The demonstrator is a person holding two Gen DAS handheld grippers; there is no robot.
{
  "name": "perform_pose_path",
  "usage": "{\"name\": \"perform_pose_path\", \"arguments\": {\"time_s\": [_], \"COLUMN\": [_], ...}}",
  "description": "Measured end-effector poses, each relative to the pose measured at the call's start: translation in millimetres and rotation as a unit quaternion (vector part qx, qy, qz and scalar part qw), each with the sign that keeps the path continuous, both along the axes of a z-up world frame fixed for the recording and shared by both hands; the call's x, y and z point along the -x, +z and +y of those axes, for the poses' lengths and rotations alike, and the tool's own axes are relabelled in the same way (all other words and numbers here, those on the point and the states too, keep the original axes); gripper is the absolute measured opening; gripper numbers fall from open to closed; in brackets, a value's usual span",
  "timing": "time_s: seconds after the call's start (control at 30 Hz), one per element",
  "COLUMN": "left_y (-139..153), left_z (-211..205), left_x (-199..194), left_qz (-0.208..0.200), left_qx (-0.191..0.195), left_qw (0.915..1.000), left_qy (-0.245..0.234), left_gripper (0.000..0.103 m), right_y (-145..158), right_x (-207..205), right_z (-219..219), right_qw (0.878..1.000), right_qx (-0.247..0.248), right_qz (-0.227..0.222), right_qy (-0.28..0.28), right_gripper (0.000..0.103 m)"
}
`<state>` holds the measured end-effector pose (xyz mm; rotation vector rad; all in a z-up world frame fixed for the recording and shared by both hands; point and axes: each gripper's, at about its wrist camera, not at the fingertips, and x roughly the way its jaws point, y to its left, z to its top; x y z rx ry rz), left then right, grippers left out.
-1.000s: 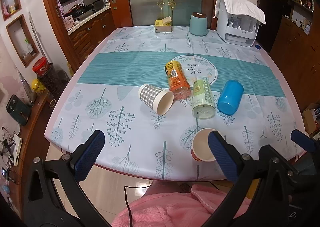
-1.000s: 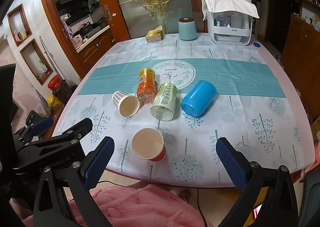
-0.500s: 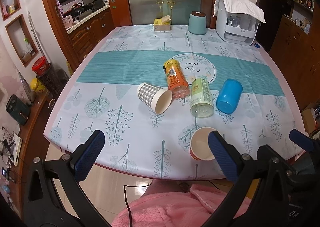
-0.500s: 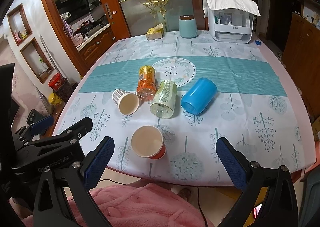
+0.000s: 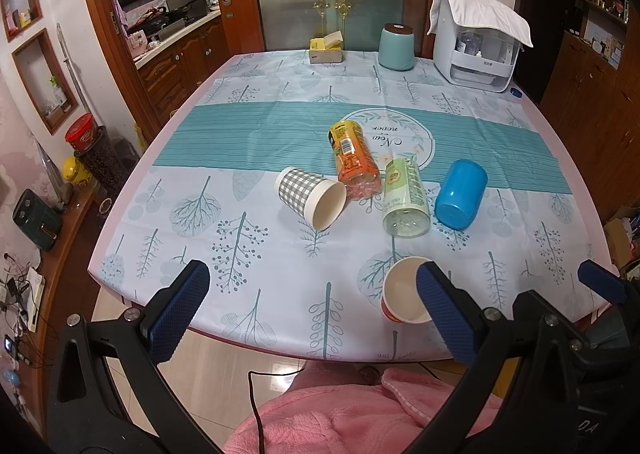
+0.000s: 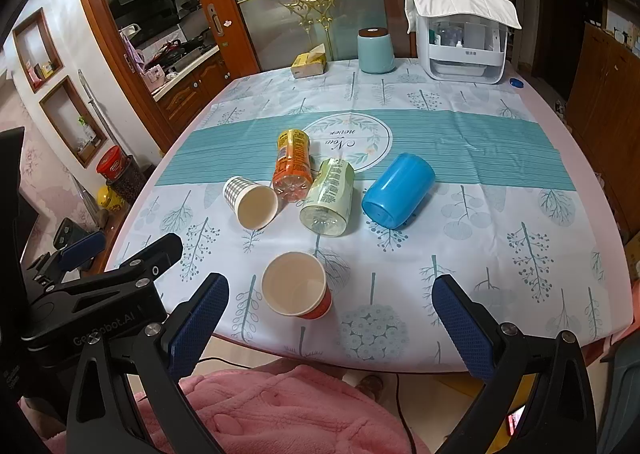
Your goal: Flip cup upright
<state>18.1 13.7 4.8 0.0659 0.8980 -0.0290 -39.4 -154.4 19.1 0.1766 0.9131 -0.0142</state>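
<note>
Claws, left claw and right claw, hover released, level, near the table edge, grasping nothing.

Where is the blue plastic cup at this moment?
In both views the blue plastic cup lies on its side, rightmost in the row, right of the green bottle.

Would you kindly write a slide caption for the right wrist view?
Open right gripper hovers before an upright red paper cup, with checked cup, two bottles and blue cup lying beyond.

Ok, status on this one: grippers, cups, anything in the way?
Left gripper and right gripper open, empty. Checked cup and blue cup on their sides; red cup upright. Two bottles between them.
</note>
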Motion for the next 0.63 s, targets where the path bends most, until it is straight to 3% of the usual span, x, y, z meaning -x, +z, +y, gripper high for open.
{"name": "perform_pose_path", "arguments": {"time_s": [0.63], "left_y": [-6.4], "left_z": [2.0], "left_x": [-3.7], "left_qz": [0.008], "left_qx": [0.005], "left_qw": [0.9999], "left_qy": [0.007], "left_gripper": [0.103], "right_y": [-11.6], "right_x": [-7.8], "right_z": [-0.4], "right_qw": [1.000], "right_qx": [-0.018], "right_qz": [0.022], "right_qy": [0.011], "right_gripper": [0.102]}}
